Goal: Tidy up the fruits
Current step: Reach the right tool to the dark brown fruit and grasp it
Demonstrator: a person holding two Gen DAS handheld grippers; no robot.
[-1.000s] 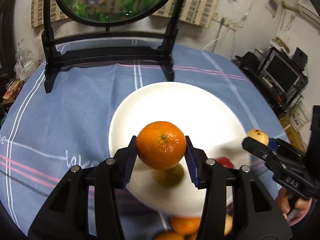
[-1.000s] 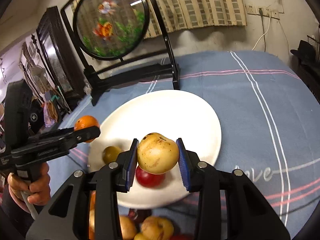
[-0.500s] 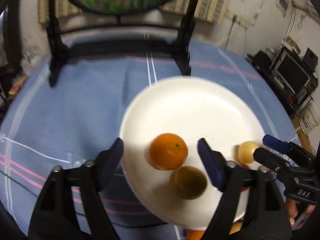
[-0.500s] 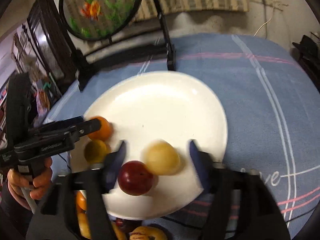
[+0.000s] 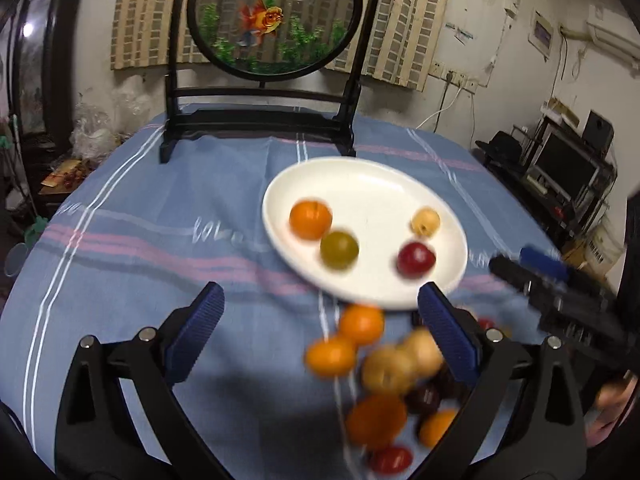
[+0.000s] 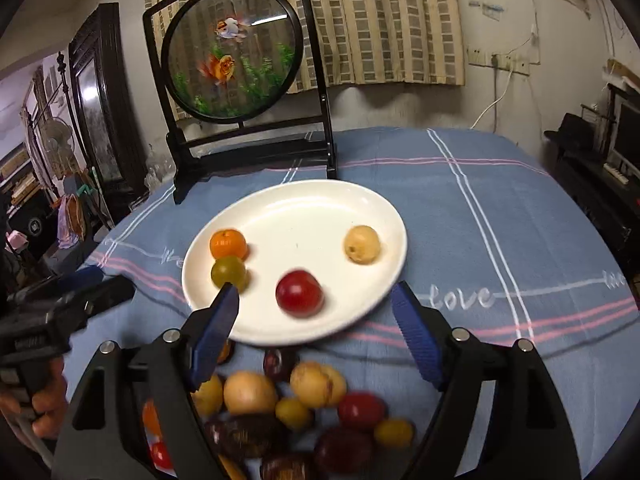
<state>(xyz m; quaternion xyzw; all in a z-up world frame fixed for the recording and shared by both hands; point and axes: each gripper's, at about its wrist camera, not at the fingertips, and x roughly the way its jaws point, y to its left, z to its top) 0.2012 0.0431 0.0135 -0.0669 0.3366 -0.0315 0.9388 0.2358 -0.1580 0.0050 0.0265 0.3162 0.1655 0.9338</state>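
At the centre of the right wrist view, a white oval plate (image 6: 304, 216) sits on the blue striped tablecloth (image 6: 500, 216) and carries four fruits: an orange tangerine (image 6: 228, 244) at its left with a greenish plum (image 6: 229, 273) touching it just below, a red plum (image 6: 299, 293) near the lower rim, and a pale yellow fruit (image 6: 362, 244) apart at the right. The right gripper (image 6: 316, 322) has just been opening; its blue pads stand wide at the plate's near edge with nothing pressed between them. In the lower part of the frame a loose pile of fruits (image 6: 304, 412), yellow, red and dark purple, lies on the cloth just below the plate. In the left wrist view the left gripper (image 5: 320, 332) has likewise just been opening and gapes very wide and empty over the cloth. At the top of both views stands a round goldfish screen (image 6: 234, 52) in a black stand.
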